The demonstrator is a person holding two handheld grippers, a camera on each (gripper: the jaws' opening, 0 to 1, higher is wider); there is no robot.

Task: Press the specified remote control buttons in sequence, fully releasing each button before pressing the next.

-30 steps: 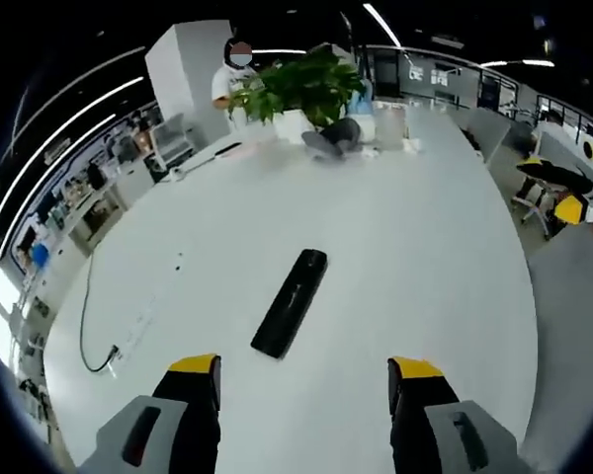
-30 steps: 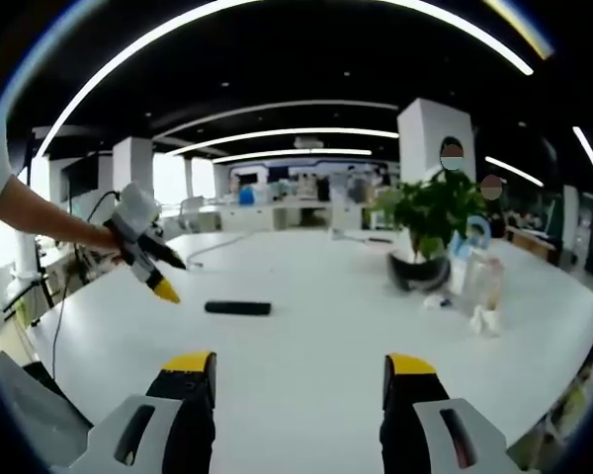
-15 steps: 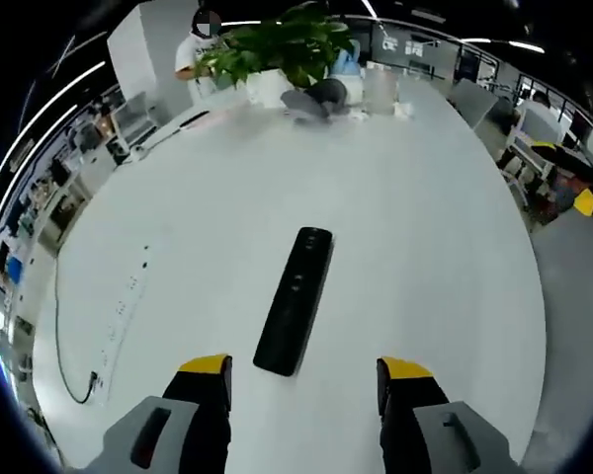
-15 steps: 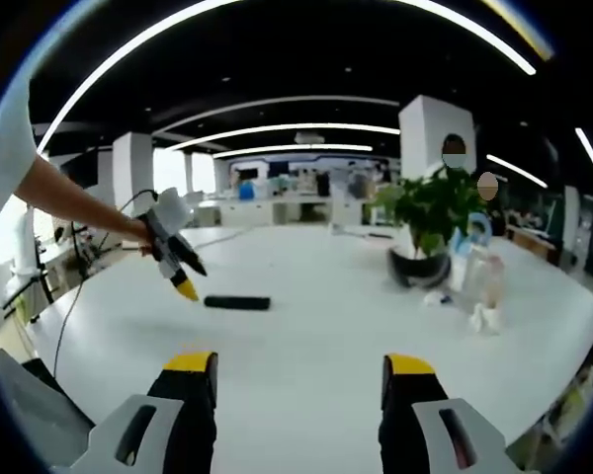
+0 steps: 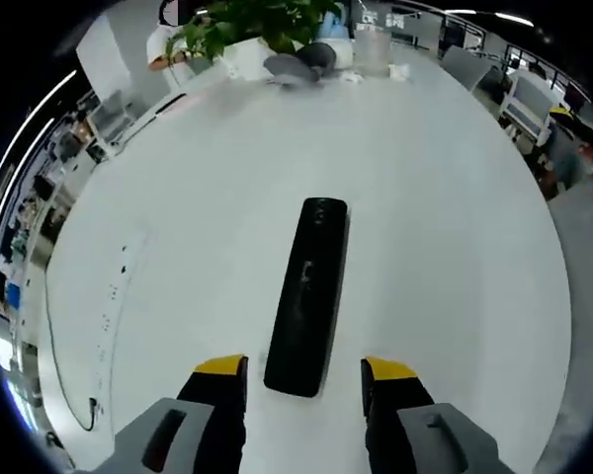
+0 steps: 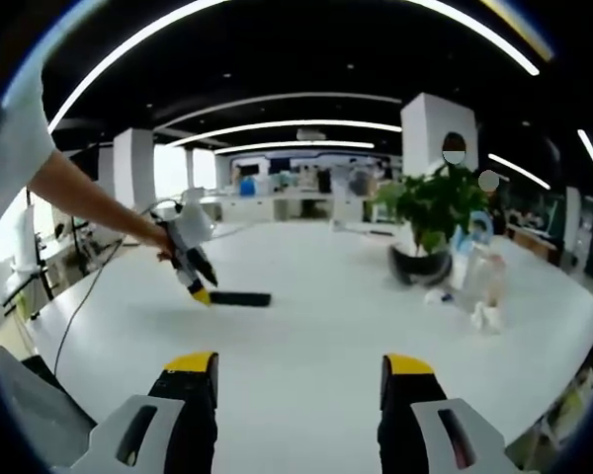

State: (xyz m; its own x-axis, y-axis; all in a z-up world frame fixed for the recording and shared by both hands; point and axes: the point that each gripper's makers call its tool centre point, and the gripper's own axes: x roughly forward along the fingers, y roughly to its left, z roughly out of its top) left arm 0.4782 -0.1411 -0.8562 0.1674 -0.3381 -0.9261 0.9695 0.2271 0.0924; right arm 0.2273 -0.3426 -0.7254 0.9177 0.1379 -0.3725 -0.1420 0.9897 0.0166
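Observation:
A long black remote control (image 5: 310, 292) lies flat on the white table (image 5: 445, 227), its near end between the yellow tips of my left gripper (image 5: 304, 368), which is open just above it. In the right gripper view the same remote (image 6: 240, 298) lies far off at mid-left, and the left gripper (image 6: 196, 289), held by a person's hand, points down at its left end. My right gripper (image 6: 301, 363) is open, with nothing between its jaws, hovering over the near part of the table (image 6: 316, 326).
A potted plant (image 6: 430, 222) in a dark pot, a clear bottle (image 6: 482, 279) and small white items stand at the table's right. A power strip (image 5: 117, 291) with a black cable lies at the table's left. People stand behind the plant.
My left gripper has moved forward and down to the remote, whose near end now lies between its tips; its jaws have narrowed a little. The right gripper has stayed put.

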